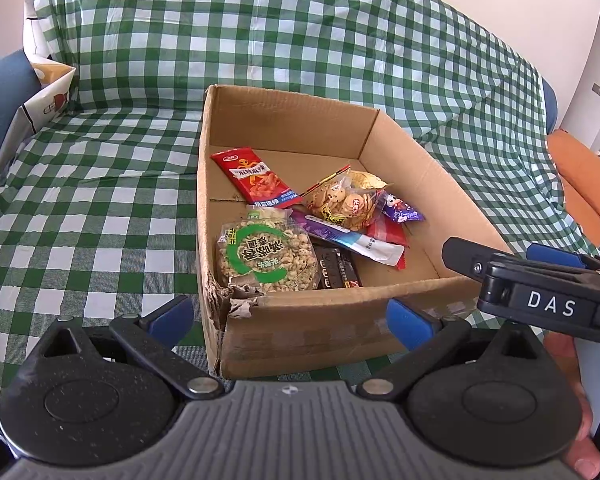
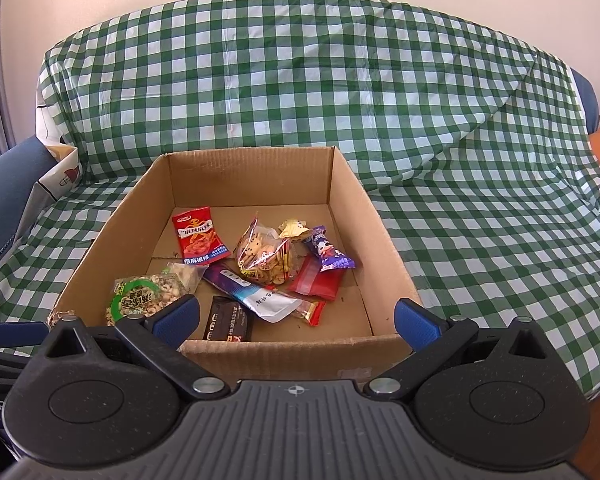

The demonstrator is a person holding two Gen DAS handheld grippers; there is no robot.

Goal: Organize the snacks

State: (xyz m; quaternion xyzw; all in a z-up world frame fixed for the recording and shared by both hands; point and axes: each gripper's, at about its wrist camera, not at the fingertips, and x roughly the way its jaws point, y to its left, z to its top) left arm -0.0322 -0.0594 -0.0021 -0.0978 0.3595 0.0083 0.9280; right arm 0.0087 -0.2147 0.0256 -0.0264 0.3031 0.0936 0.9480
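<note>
Cardboard box (image 2: 352, 208), centre frame on checked cloth (image 2: 460, 120), holds all snack packets (image 2: 260, 264): light, crinkly, slippery film, biscuits fragile. Pinch the flat sealed edges. Left tongs (image 1: 292, 314) and right tongs (image 2: 298, 316) both spread open, empty.

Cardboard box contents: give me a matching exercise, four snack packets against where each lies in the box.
Things:
1. green-label puffed grain bag
2. red chilli snack packet
3. purple cartoon candy packet
4. black packet

Places in the cardboard box, right wrist view:
A. far left
B. right side
C. near wall, middle
D. near left corner

Pairs: 1-D, 2-A, 3-B, 4-C
</note>
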